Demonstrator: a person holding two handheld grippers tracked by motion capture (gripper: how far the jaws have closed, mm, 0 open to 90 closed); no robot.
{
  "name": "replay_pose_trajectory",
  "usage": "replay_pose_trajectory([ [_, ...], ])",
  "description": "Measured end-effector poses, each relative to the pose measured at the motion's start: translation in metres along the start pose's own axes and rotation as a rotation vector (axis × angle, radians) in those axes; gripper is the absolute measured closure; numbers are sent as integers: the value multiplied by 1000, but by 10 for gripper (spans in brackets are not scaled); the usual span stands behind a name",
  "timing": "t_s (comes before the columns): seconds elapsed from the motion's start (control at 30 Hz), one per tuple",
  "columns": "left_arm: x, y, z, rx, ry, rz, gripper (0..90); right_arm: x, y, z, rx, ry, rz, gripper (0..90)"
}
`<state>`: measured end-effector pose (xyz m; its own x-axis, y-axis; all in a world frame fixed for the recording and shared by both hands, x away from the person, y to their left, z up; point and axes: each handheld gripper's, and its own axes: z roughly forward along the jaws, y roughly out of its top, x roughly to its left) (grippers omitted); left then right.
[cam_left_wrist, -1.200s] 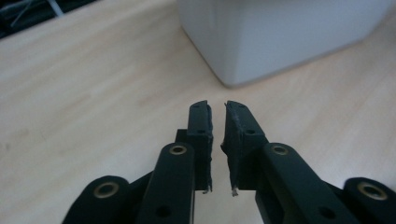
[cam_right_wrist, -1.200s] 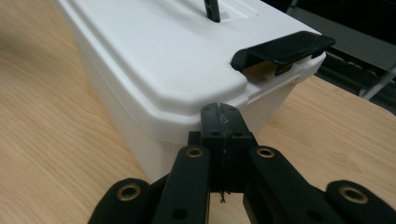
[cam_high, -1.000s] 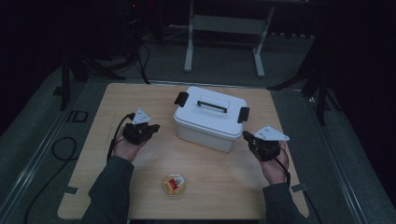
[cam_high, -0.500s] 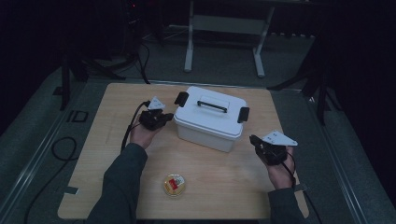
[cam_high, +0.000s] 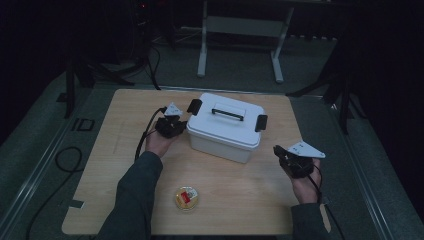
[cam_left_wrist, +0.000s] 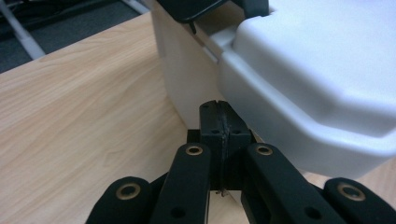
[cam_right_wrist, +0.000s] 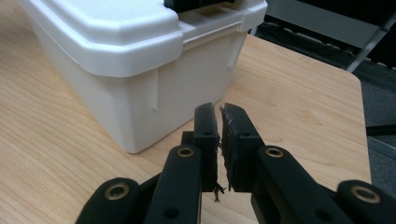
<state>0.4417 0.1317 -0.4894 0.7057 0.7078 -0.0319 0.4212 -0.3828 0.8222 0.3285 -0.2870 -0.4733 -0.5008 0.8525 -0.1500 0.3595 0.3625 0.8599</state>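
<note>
At frame centre the white lidded box (cam_high: 225, 127) sits latched on the table (cam_high: 100, 165), the clenched, empty left gripper (cam_high: 172, 125) pressed beside its left latch (cam_high: 194, 106), apparently to release it, while the likewise clenched right gripper (cam_high: 287, 157) waits lower right.
</note>
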Motion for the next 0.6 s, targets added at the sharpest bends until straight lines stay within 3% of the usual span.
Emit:
replay_pose_trajectory([
  [0.4, -25, -8, -16, -10, -8, 54, 900, -3, -1, -2, 8, -11, -5, 841],
  [0.6, -36, -12, -21, -18, -17, 61, 900, -5, 2, 5, 24, -7, -14, 841],
])
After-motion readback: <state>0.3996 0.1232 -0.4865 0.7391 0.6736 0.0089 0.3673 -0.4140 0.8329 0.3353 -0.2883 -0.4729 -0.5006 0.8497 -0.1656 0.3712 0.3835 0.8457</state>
